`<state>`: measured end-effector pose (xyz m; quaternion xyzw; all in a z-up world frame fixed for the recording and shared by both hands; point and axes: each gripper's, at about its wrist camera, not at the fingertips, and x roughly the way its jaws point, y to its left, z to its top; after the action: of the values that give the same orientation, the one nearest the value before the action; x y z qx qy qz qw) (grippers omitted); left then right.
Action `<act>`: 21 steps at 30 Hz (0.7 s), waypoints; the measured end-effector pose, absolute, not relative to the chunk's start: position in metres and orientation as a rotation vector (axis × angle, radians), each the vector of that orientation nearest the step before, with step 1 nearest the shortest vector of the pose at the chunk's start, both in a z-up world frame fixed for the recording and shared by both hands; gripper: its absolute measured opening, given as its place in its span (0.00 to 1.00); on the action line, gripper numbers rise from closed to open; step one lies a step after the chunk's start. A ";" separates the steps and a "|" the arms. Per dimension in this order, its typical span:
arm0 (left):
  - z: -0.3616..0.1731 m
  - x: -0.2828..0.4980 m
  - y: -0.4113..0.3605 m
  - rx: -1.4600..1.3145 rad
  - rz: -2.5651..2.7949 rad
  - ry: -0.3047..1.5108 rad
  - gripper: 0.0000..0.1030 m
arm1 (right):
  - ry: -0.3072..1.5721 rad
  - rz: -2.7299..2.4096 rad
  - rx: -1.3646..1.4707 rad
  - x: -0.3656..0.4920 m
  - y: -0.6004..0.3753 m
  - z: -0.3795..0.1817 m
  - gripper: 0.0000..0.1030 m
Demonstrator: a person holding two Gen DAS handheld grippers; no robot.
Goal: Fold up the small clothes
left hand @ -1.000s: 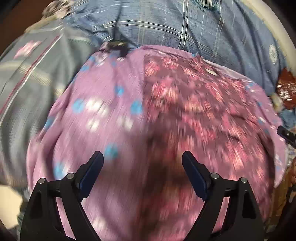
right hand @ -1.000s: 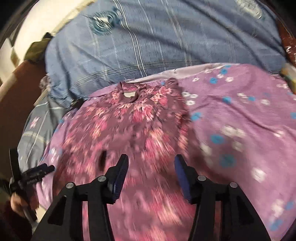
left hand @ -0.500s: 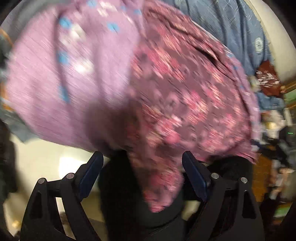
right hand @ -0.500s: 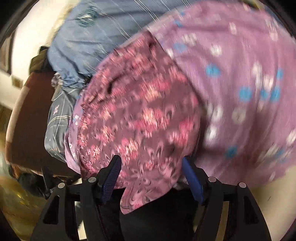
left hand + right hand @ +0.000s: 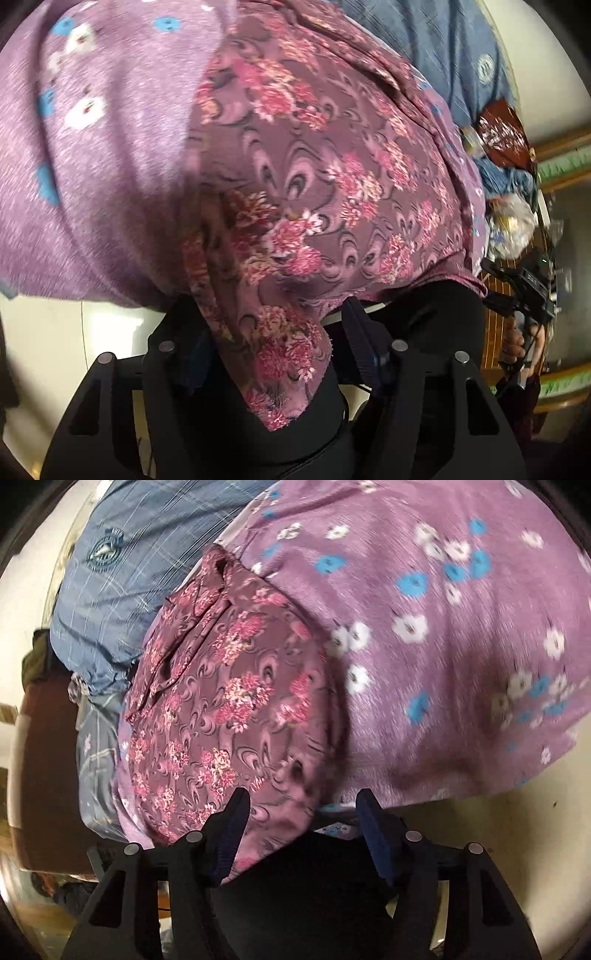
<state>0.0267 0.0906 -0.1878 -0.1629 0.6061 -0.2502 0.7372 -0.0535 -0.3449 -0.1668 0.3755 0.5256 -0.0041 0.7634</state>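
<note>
both grippers' fingers (image 5: 364,343) (image 5: 236,819) closing, floral garment (image 5: 314,177) hem between them, grip unclear

Soft indoor light, not very bright. Round fisheye pictures with black corners and bent shapes near the edges. Blurry streaks on the purple sheet (image 5: 461,664), most of all at the far right and left sides. Sharper flowers on the dark pink shirt (image 5: 314,177) in the middle. Dark shadow under the cloth's hanging edge. Pale glare on the floor (image 5: 55,332).

Purple floral bedsheet (image 5: 461,635), blue plaid pillow (image 5: 140,554), cream floor (image 5: 517,849), brown furniture (image 5: 44,775) at left
</note>
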 end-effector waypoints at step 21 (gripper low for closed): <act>-0.092 0.075 0.149 -0.617 -0.762 1.062 0.02 | 0.966 0.348 0.801 0.021 -0.306 -0.089 0.02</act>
<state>0.0747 0.1489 -0.0918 -0.2822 0.4861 -0.3487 0.7500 0.0209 -0.3062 -0.0888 0.3728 0.4494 0.1618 0.7956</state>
